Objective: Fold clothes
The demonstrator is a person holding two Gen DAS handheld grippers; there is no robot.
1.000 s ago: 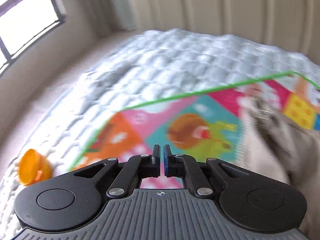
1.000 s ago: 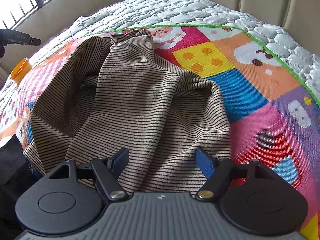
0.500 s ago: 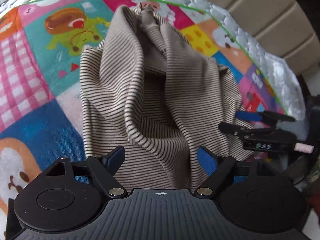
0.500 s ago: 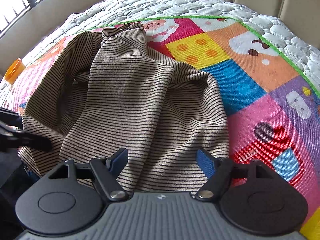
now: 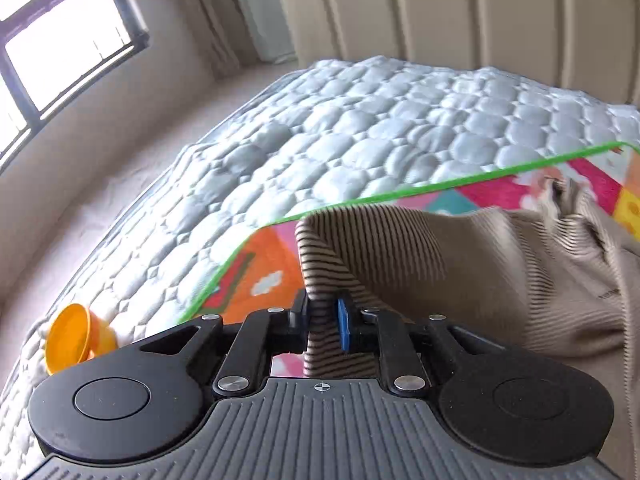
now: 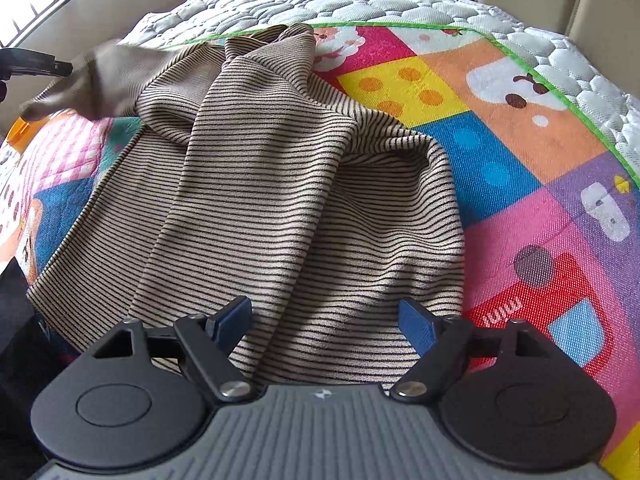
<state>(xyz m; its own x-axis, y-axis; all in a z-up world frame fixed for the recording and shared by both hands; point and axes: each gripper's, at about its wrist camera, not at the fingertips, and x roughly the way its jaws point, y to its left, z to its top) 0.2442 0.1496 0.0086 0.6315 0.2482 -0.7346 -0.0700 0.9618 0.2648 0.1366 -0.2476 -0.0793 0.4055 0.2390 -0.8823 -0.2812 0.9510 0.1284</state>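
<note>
A tan garment with thin dark stripes lies crumpled on a colourful play mat. My left gripper has a fold of the striped garment between its pads; its jaws are closing and press on the cloth. That corner is lifted and stretched to the left, over the mat's green-edged corner. In the right wrist view the left gripper shows at the far left with the raised cloth. My right gripper hovers over the garment's near edge; its jaws are opening and the pads stay clear of the cloth.
The mat lies on a white quilted mattress with a padded beige headboard behind. An orange plastic cup lies on its side at the mattress's left edge. A window is on the far left.
Half a second ago my left gripper stood open over the garment. Now it is closed on a fold and has pulled it up and to the left. The right gripper's jaws stand slightly wider.
</note>
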